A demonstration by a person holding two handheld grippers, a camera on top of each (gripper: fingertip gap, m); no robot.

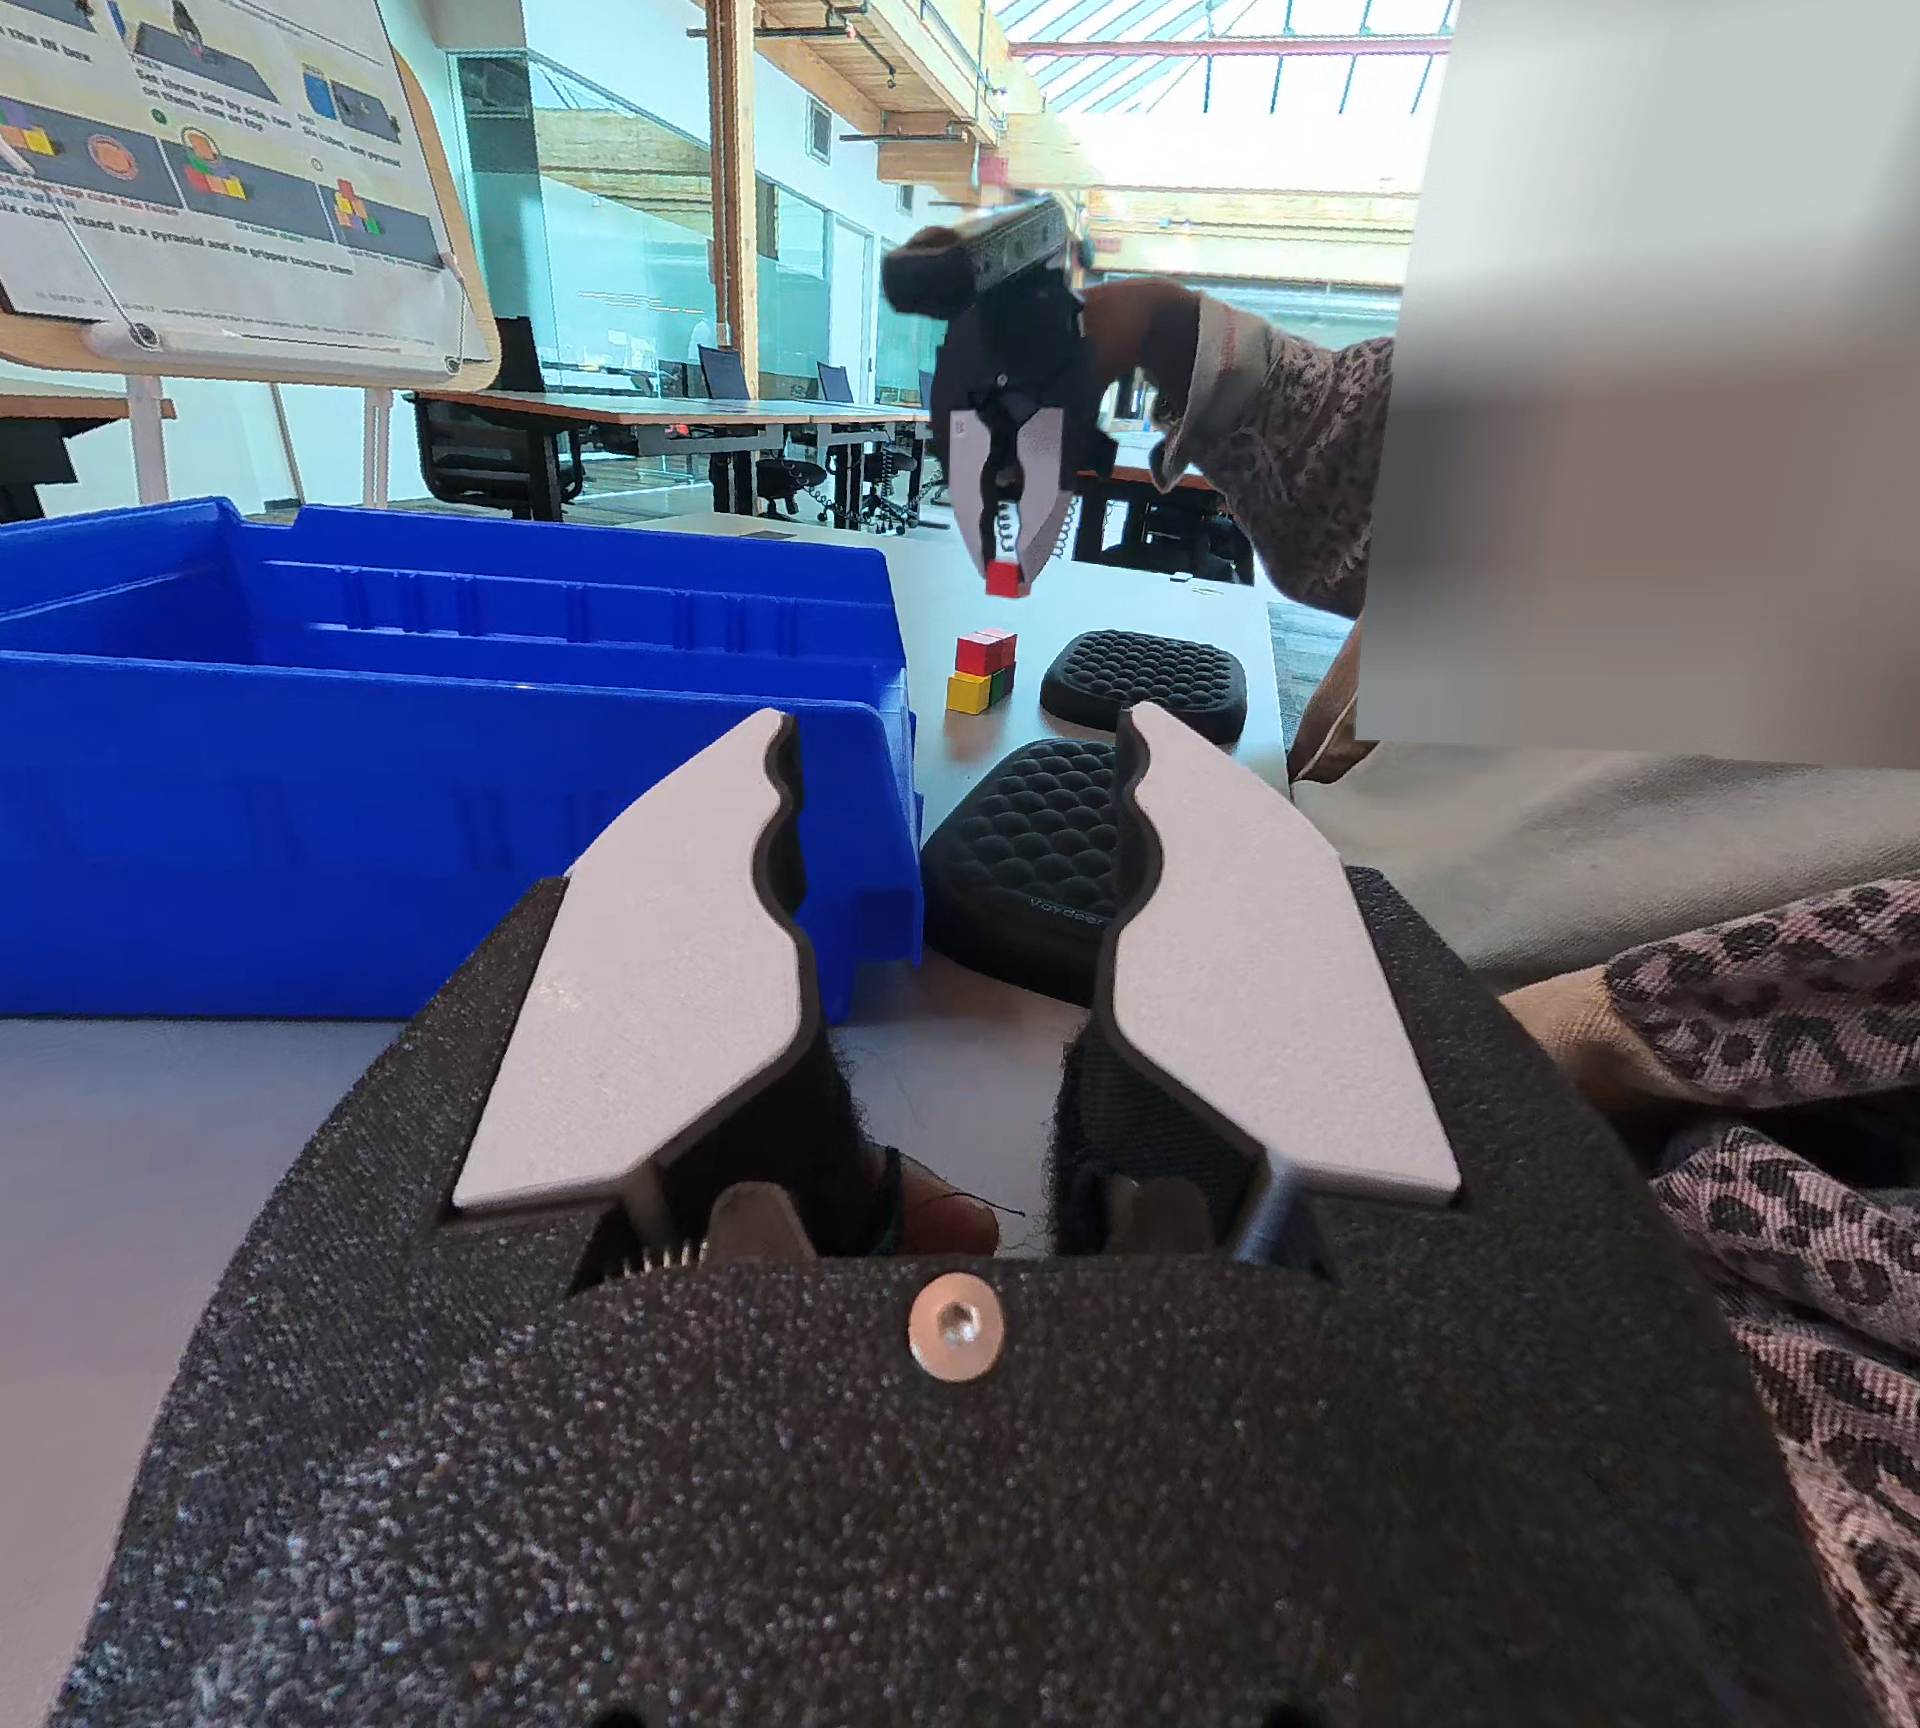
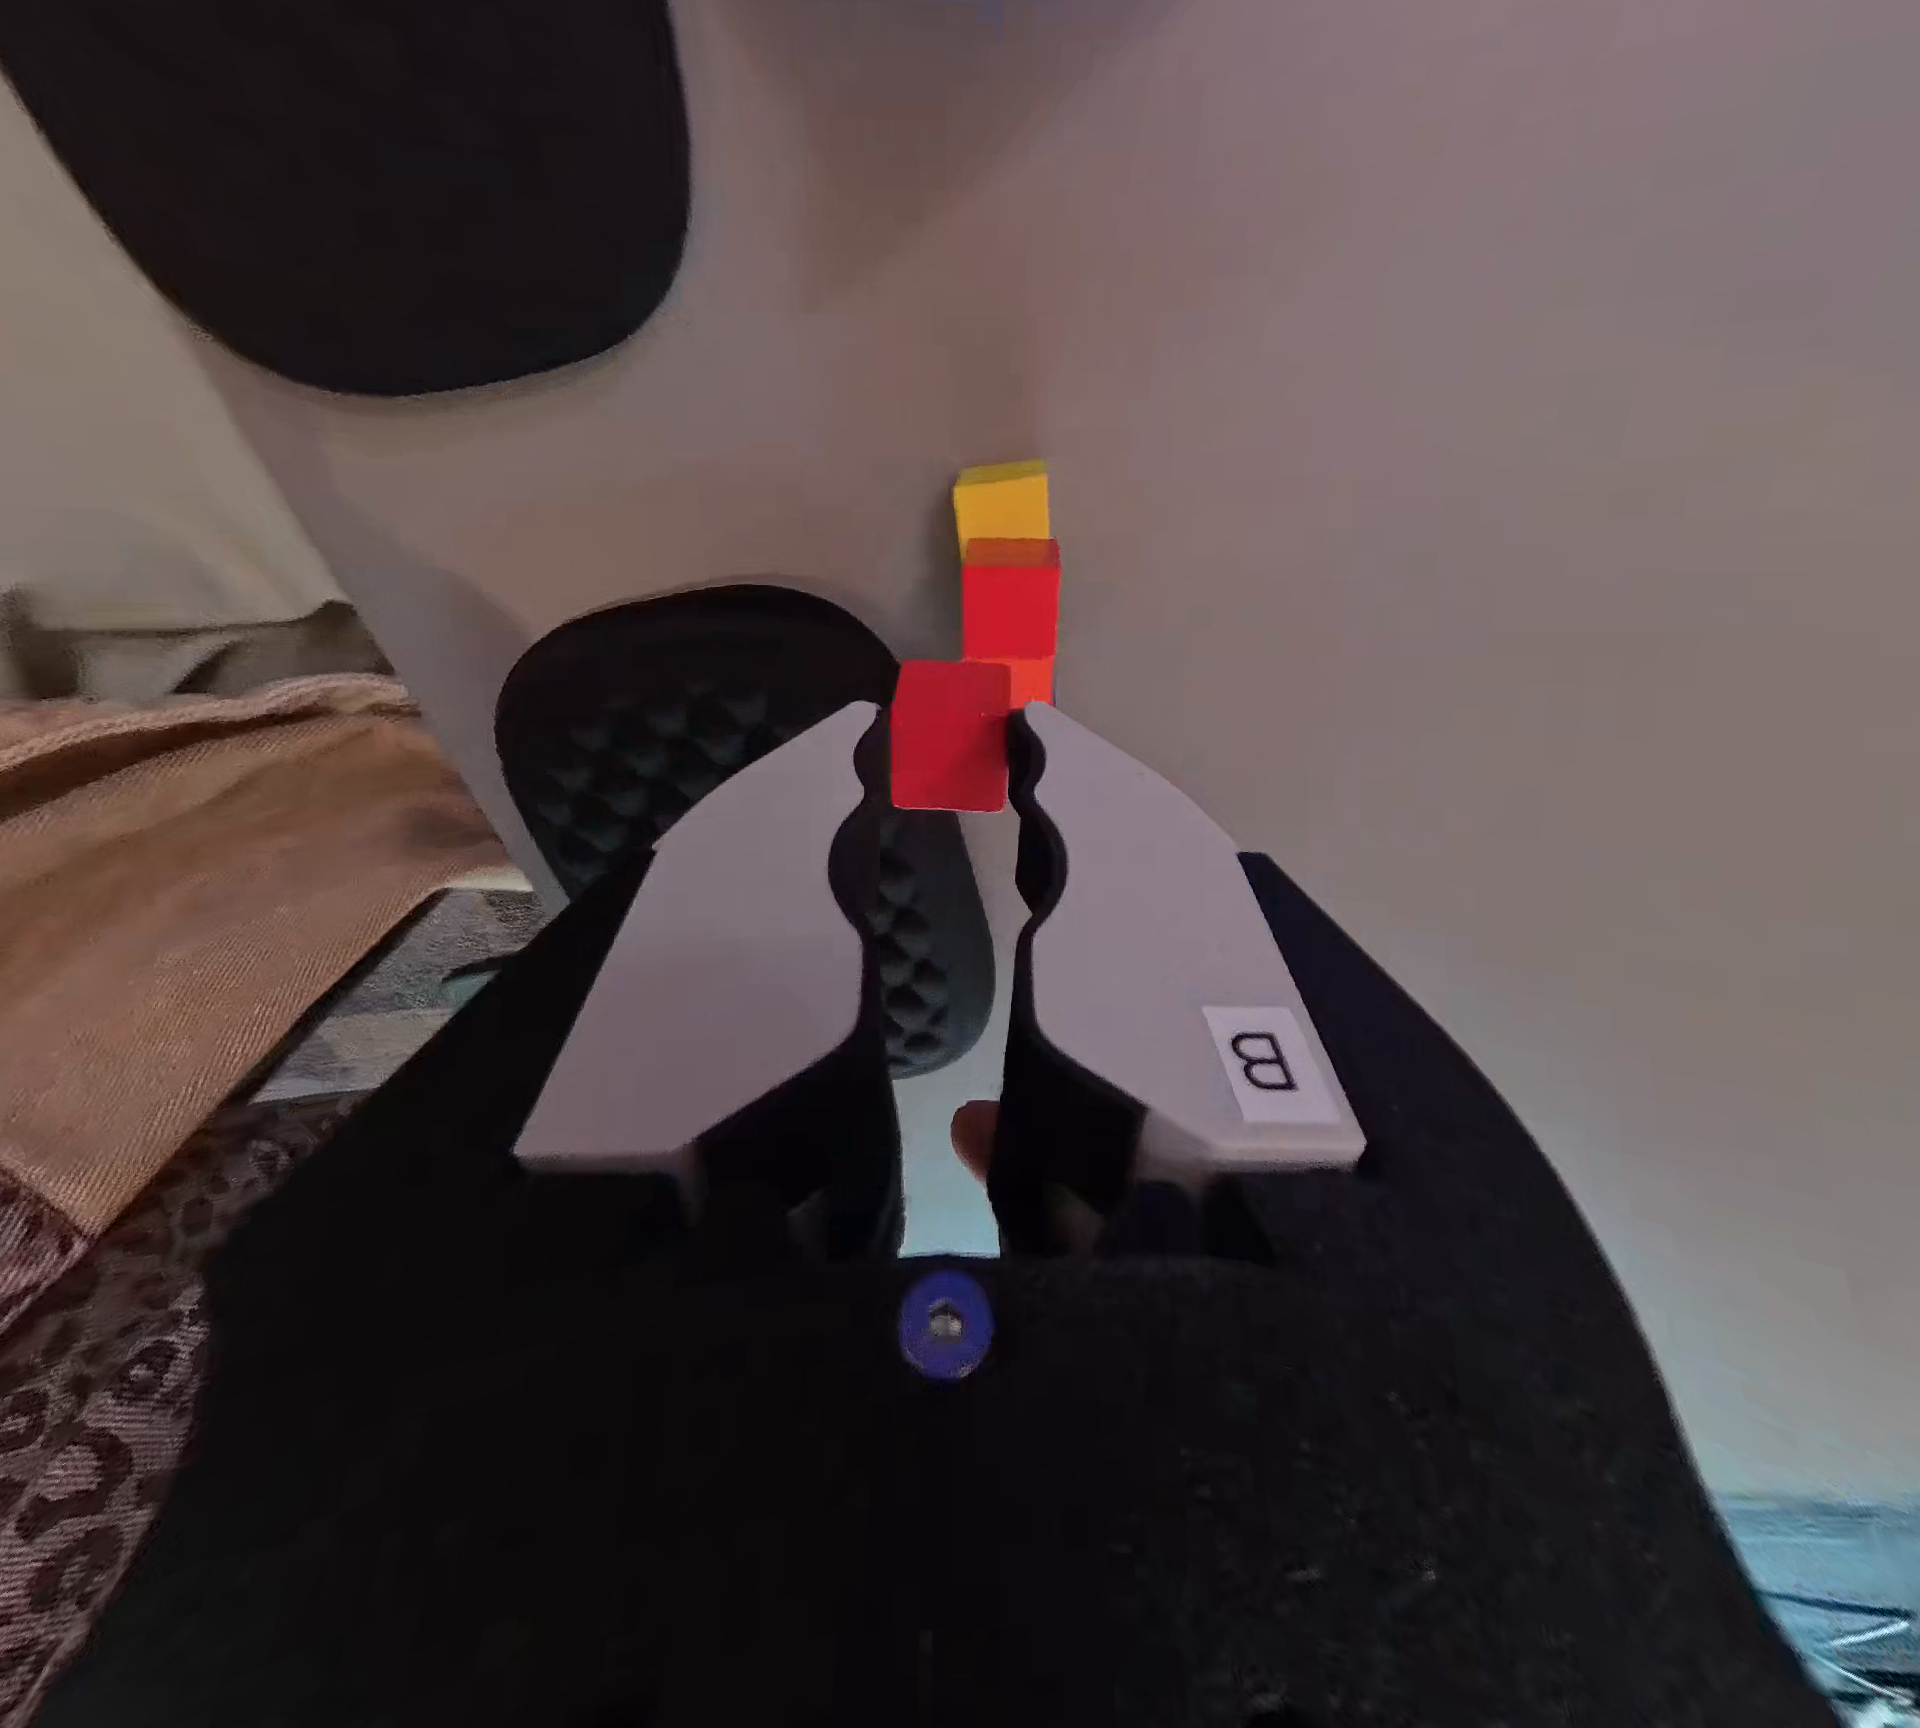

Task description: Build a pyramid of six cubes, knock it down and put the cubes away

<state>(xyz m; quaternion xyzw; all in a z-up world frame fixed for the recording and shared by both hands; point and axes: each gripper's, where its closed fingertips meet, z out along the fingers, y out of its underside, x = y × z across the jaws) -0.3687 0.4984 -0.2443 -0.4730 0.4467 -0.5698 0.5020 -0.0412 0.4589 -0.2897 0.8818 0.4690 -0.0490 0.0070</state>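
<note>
In the left wrist view a small stack of cubes (image 1: 982,670) stands on the grey table: a red cube (image 1: 985,648) on top of a yellow cube (image 1: 968,693) and a green cube (image 1: 1002,686). My right gripper (image 1: 1006,561) hangs just above the stack, shut on another red cube (image 1: 1004,579). In the right wrist view my right gripper (image 2: 948,714) holds that red cube (image 2: 951,748) at its tips, above the yellow cube (image 2: 1001,504), red cube (image 2: 1010,603) and an orange cube (image 2: 1034,679). My left gripper (image 1: 956,722) is open and empty, low over the table near the blue bin (image 1: 447,743).
Two black dimpled pads (image 1: 1143,681) (image 1: 1029,847) lie right of the cubes; they also show in the right wrist view (image 2: 707,743) (image 2: 343,99). An instruction poster on an easel (image 1: 208,99) stands behind the bin. A person's leopard-print sleeve (image 1: 1288,452) is at the right. There is about 35 cm between the tips of the two grippers.
</note>
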